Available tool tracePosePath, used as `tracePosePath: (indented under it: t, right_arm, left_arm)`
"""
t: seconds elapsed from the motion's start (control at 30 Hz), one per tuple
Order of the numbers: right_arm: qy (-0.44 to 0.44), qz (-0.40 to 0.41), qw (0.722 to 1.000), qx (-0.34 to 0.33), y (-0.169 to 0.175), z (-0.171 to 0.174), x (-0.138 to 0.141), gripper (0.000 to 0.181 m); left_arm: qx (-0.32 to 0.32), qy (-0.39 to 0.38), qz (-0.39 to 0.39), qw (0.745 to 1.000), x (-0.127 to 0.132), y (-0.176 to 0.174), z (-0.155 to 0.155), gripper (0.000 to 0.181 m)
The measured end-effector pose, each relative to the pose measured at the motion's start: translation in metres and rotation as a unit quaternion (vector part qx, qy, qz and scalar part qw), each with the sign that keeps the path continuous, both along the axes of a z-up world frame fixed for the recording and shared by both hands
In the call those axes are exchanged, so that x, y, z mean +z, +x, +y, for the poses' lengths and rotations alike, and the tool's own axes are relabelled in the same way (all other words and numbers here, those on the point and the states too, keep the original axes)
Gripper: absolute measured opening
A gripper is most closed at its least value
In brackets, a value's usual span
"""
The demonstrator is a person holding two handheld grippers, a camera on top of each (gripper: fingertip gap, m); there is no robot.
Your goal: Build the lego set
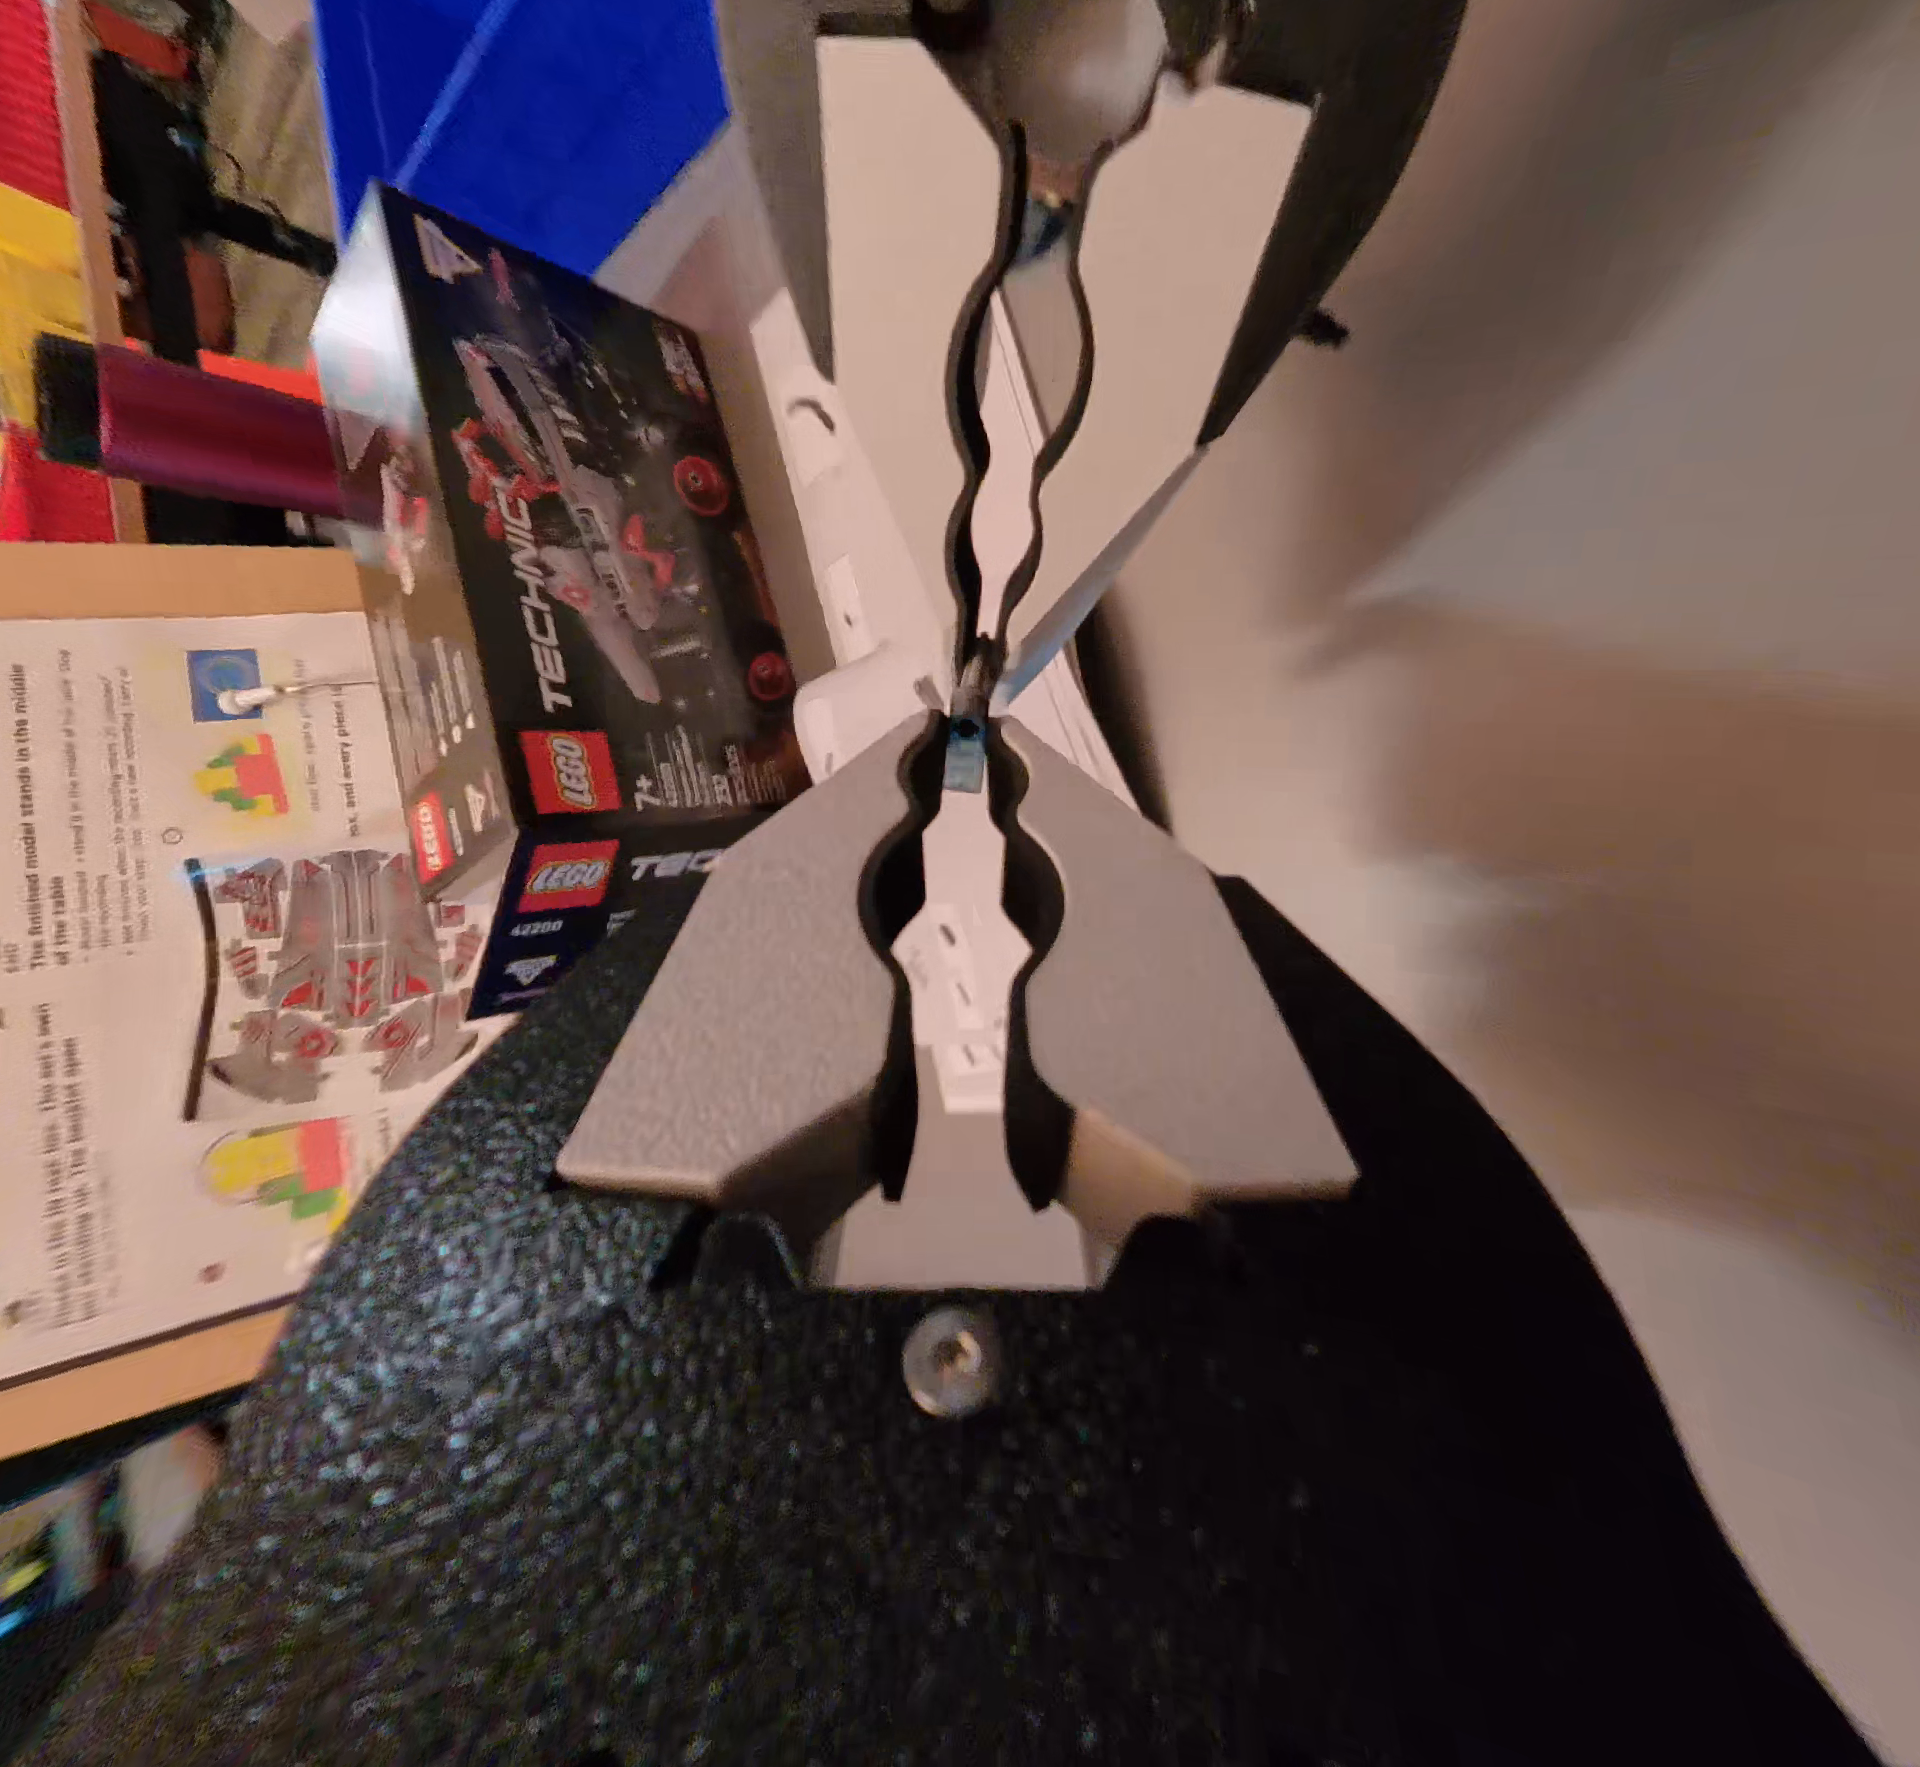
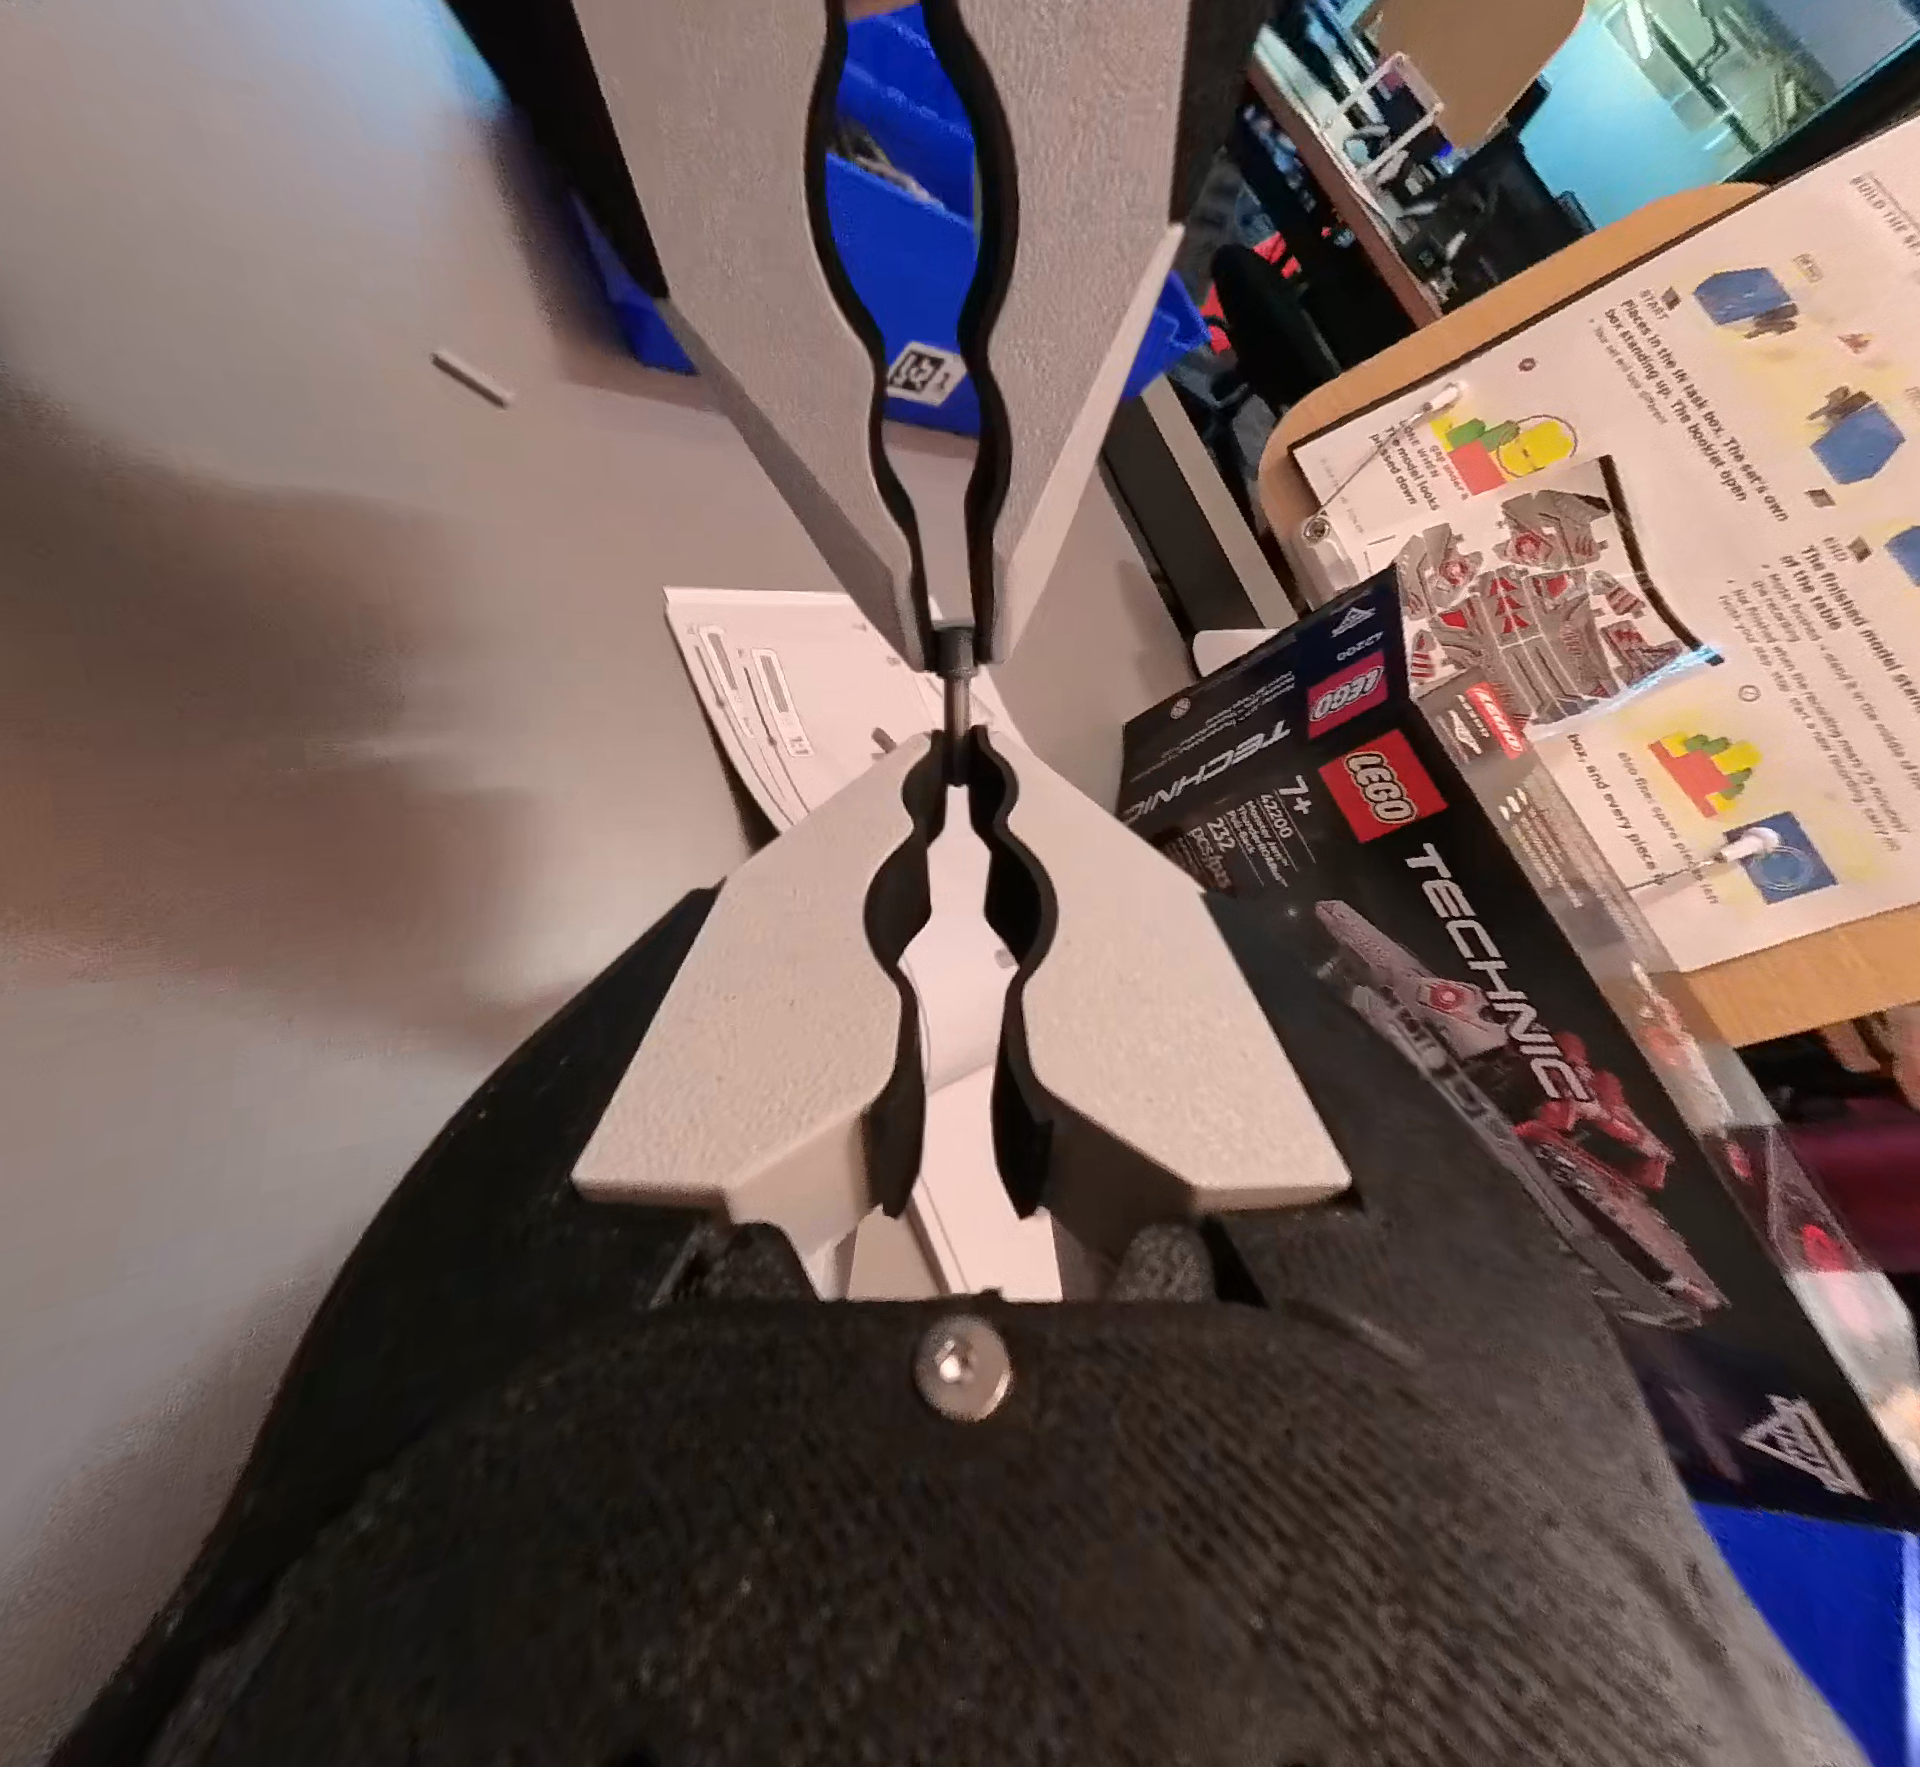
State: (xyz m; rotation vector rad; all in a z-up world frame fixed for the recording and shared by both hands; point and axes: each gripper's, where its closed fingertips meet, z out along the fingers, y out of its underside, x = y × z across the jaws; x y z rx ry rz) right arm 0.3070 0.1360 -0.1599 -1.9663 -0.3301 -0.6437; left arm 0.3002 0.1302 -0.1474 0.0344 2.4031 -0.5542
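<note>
Jaws of both grippers (image 1: 964, 749) (image 2: 957, 761) pinch one pin (image 2: 956, 691).

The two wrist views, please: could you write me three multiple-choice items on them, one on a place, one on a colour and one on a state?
1. In the right wrist view, where is the lego box relative to the right claw? A to its left; B to its right; C under it.
2. What colour is the small piece in the left claw? A blue; B yellow; C white.
3. The right claw is: A wide open; B shut on a thin grey pin; C shut on a booklet.
Answers: 1 B, the box fills the picture's right side; 2 A, blue shows between the tips; 3 B, the tips pinch the pin's end.
</note>
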Motion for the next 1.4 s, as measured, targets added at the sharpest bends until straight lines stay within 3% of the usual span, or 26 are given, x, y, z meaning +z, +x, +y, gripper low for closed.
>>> tracePosePath:
  t: [0.2, 0.63, 0.97, 1.4]
  right_arm:
    - [0.077, 0.065, 0.994, 0.047, -0.011, -0.001, 0.022, 0.001]
    - [0.174, 0.116, 0.970, 0.127, -0.030, -0.002, 0.048, 0.001]
    - [0.269, 0.094, 0.947, 0.150, -0.037, -0.012, 0.079, 0.001]
    - [0.245, 0.085, 0.955, 0.144, -0.038, -0.012, 0.075, 0.001]
  left_arm:
    - [-0.055, -0.155, 0.035, 0.986, 0.024, -0.012, -0.007, 0.006]
    - [-0.087, -0.213, 0.029, 0.973, 0.047, -0.026, -0.020, 0.006]
    - [-0.123, -0.334, 0.051, 0.933, 0.077, -0.033, -0.033, 0.006]
    - [-0.083, -0.271, 0.045, 0.958, 0.070, -0.032, -0.033, 0.006]
